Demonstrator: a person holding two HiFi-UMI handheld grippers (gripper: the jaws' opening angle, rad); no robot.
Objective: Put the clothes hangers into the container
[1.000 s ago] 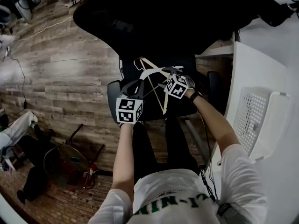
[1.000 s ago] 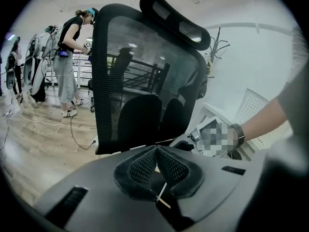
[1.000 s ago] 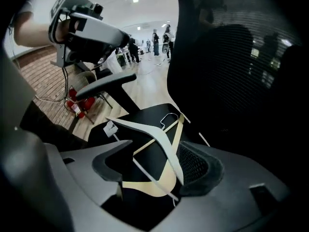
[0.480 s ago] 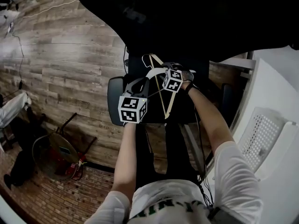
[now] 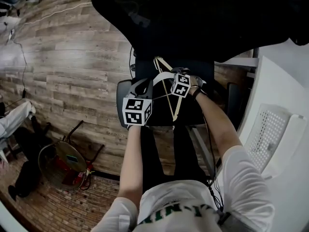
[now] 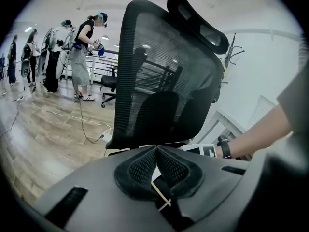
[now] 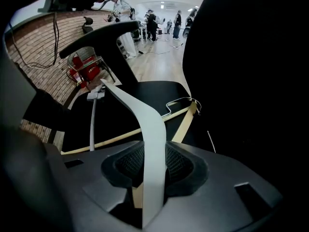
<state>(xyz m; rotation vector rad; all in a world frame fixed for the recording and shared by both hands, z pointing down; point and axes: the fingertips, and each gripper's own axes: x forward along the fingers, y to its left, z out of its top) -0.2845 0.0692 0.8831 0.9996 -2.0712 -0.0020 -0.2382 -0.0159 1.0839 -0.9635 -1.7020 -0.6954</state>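
I see the big black mesh chair (image 5: 193, 28) filling the top of the head view. The white container (image 5: 270, 134), full of little holes, sits at the right edge, well apart from the chair. Both arms reach over the seat with the tongs tipped down. On the seat lie a smooth, curved white hanger (image 5: 161, 75) and a thin wooden hanger (image 5: 170, 108). Only the right gripper view shows that the right gripper (image 7: 154, 163) has just been closing and now squeezes the white hanger. The left gripper (image 6: 157, 151) has its jaws together.

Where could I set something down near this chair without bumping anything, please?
Free: the table strip between chair and basket, and the floor left of the chair. Crowded: the seat, where a white hanger crosses a wooden hanger.
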